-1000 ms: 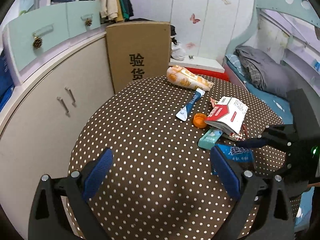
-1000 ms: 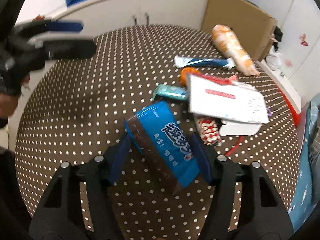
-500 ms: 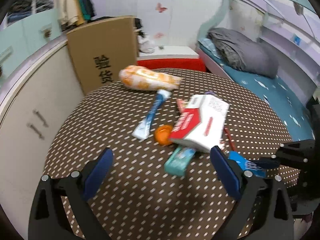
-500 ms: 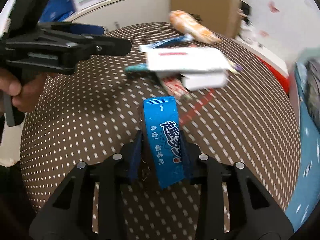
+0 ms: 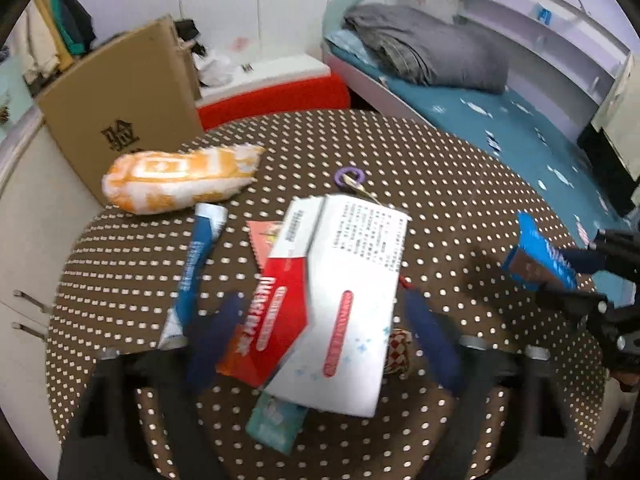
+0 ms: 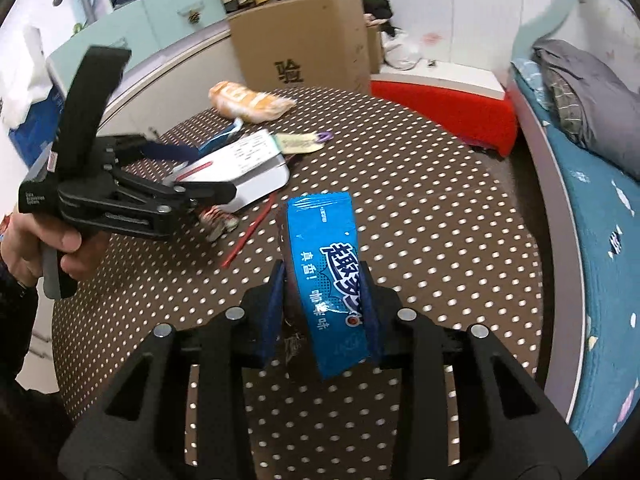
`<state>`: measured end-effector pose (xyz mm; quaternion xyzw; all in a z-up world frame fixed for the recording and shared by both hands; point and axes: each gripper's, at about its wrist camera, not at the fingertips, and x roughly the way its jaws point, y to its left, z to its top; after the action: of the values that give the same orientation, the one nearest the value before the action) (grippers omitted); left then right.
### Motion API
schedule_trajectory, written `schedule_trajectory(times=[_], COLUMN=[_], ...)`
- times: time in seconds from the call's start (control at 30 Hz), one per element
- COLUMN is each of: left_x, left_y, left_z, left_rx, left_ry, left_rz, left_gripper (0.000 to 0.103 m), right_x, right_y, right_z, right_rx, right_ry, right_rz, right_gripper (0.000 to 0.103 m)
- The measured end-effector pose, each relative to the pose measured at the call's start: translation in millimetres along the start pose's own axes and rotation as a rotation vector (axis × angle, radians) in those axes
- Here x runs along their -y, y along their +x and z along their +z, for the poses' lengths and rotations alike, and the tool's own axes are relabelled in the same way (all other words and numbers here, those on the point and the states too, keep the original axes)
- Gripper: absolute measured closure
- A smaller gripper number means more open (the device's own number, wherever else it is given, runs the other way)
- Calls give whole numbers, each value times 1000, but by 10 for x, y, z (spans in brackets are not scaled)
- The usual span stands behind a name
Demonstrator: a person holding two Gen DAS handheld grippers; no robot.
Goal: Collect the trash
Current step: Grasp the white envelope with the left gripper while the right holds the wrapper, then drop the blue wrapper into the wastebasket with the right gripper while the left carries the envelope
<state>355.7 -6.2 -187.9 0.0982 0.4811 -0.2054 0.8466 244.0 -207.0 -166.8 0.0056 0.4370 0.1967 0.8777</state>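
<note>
The right gripper (image 6: 322, 312) is clamped on a blue snack wrapper (image 6: 328, 276), which is held upright between its 2 blue pads above the round polka-dot table (image 6: 420, 216); in the left wrist view the same wrapper (image 5: 538, 254) is seen at 3 o'clock, lifted off the cloth. The left gripper (image 5: 320, 344) is spread wide, its 2 fingers set on either side of a red-and-white carton (image 5: 332, 312) that lies flat near the table's middle. A teal packet (image 5: 276, 420) is partly covered by the carton's near edge at 6 o'clock. A blue-and-white tube (image 5: 194, 268) lies at 9 o'clock of the carton, and an orange snack bag (image 5: 176, 184) at 11 o'clock. A purple ring (image 5: 350, 176) is seen at 12 o'clock. A cardboard box (image 5: 120, 112) stands beyond the table.
</note>
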Motion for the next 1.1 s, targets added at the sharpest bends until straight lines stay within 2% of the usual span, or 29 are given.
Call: schedule_trajectory(times=[0.1, 0.17, 0.2, 0.23, 0.3, 0.5, 0.7, 0.9, 1.1], left_x=[-32, -43, -57, -79, -148, -171, -120, 178, 632], left_y=[-21, -51, -61, -72, -130, -310, -615, -857, -882], left_z=[8, -14, -26, -52, -95, -185, -43, 200, 443], left_rx=[3, 13, 16, 14, 28, 77, 162, 234, 260], left_ry=[-33, -46, -57, -69, -110, -137, -161, -126, -97], left_rz=[-45, -46, -48, -57, -74, -76, -102, -128, -185], left_gripper=[37, 40, 55, 60, 60, 61, 61, 61, 61], right_x=[42, 63, 94, 109, 129, 241, 427, 747, 1251], right_y=[-110, -79, -95, -111, -158, -216, -417, -743, -1188], right_z=[-21, -11, -13, -17, -31, -28, -11, -3, -69], right_rx=[14, 18, 21, 24, 37, 56, 113, 187, 265], right_ry=[17, 29, 39, 47, 59, 92, 148, 221, 323], right_rz=[-7, -12, -15, -17, -22, -32, -45, -105, -208], right_gripper=[69, 69, 69, 69, 69, 69, 69, 69, 69])
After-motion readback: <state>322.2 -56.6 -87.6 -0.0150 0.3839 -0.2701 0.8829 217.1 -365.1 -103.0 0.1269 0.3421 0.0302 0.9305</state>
